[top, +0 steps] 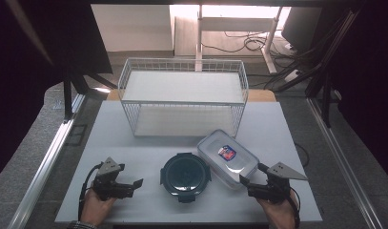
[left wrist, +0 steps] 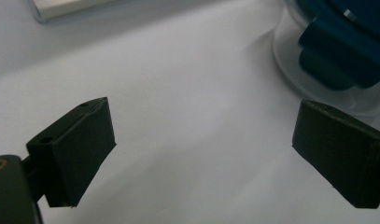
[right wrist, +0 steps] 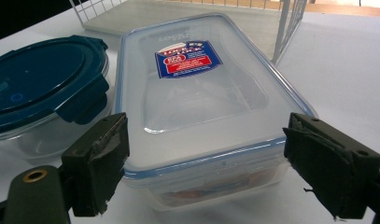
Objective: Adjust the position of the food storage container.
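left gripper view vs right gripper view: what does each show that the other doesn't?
Left gripper view alone: the left gripper, jaws open over bare white table.

Right gripper view alone: the right gripper, jaws open around the near end of the clear rectangular plastic container with a red-and-blue label; white wire basket behind.

Both: the round clear container with a dark blue clip lid.

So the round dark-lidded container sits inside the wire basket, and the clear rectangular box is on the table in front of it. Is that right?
Not quite. The round dark-lidded container is not inside the wire basket; it stands on the table in front of it, beside the clear rectangular box, as the high view shows. The box is indeed on the table.
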Available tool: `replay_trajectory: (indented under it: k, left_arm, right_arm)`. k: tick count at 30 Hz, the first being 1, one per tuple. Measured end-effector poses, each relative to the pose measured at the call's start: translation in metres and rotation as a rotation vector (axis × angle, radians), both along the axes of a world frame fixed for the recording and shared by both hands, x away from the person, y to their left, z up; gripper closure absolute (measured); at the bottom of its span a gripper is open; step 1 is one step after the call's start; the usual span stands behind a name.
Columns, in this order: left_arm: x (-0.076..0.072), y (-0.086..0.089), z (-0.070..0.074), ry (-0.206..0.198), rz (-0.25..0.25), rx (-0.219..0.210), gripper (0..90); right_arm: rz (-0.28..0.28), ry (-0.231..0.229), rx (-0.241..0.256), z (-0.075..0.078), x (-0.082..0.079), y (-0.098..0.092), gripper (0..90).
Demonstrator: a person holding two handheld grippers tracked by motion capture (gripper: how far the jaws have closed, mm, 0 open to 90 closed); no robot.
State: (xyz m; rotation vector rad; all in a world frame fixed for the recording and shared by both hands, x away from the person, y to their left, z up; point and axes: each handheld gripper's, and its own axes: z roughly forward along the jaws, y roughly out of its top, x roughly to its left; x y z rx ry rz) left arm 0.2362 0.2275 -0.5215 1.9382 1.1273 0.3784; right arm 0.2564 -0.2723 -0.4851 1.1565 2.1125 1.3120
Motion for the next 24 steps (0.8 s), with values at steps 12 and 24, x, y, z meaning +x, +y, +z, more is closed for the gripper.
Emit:
replay_trajectory:
  k: [12, 24]
  left_arm:
    - [0.003, -0.001, -0.004, -0.056, -0.026, -0.012, 4.5]
    - [0.006, -0.01, 0.005, 0.056, 0.009, -0.112, 3.8]
  right_arm:
    - [-0.017, 0.011, -0.006, 0.0, -0.001, 0.001, 22.0]
    - [-0.039, 0.007, -0.016, 0.003, -0.002, -0.002, 30.6]
